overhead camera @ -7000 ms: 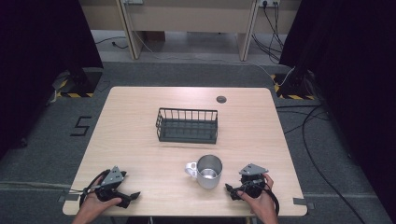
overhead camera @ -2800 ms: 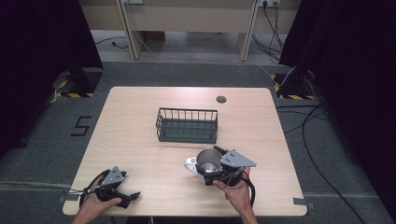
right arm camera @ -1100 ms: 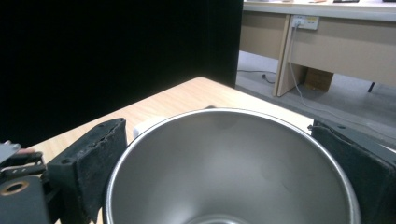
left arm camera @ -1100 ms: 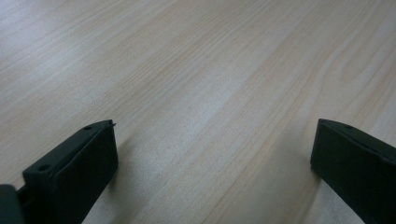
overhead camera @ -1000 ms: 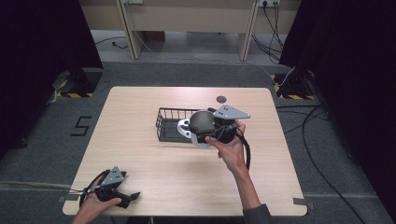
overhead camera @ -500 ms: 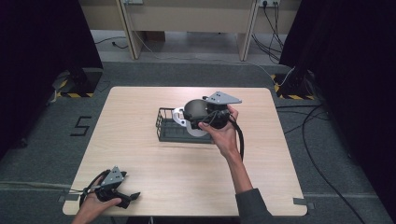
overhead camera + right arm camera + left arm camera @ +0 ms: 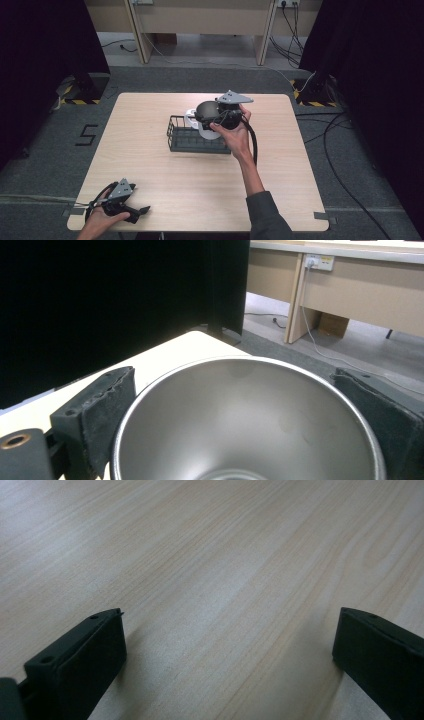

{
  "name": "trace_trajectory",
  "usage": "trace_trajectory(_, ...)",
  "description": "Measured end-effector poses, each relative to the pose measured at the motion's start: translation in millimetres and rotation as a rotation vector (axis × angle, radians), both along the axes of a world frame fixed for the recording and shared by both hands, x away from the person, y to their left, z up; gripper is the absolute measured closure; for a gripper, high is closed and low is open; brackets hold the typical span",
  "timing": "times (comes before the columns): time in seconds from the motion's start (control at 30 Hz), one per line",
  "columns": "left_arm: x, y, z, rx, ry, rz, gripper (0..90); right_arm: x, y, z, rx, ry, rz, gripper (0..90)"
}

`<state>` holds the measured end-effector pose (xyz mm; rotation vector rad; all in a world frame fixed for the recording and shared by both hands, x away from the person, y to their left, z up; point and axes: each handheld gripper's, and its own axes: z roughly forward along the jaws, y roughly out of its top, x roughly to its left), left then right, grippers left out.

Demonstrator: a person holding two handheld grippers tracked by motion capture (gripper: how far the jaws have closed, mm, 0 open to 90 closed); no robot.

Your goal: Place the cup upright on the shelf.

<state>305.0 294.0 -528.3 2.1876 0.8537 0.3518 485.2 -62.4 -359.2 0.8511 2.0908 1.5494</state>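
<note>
While left gripper (image 7: 131,212) rests on table (image 7: 150,165), jaws apart, right gripper (image 7: 216,118) clamps steel mug (image 7: 206,111) over basket (image 7: 186,140). Mug: rigid, light, slick; rim grip could slip, white handle safer.

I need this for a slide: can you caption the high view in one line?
Right gripper holds a metal cup over the wire basket; left gripper rests open at the table edge.
</note>
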Motion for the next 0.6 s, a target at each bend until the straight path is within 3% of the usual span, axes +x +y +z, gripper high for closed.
trace_trajectory(0.6,-0.1,-0.2,-0.2,-0.003,-0.002,-0.002,0.1,20.4,4.0,-12.5,-0.034,0.015,-0.044,6.5)
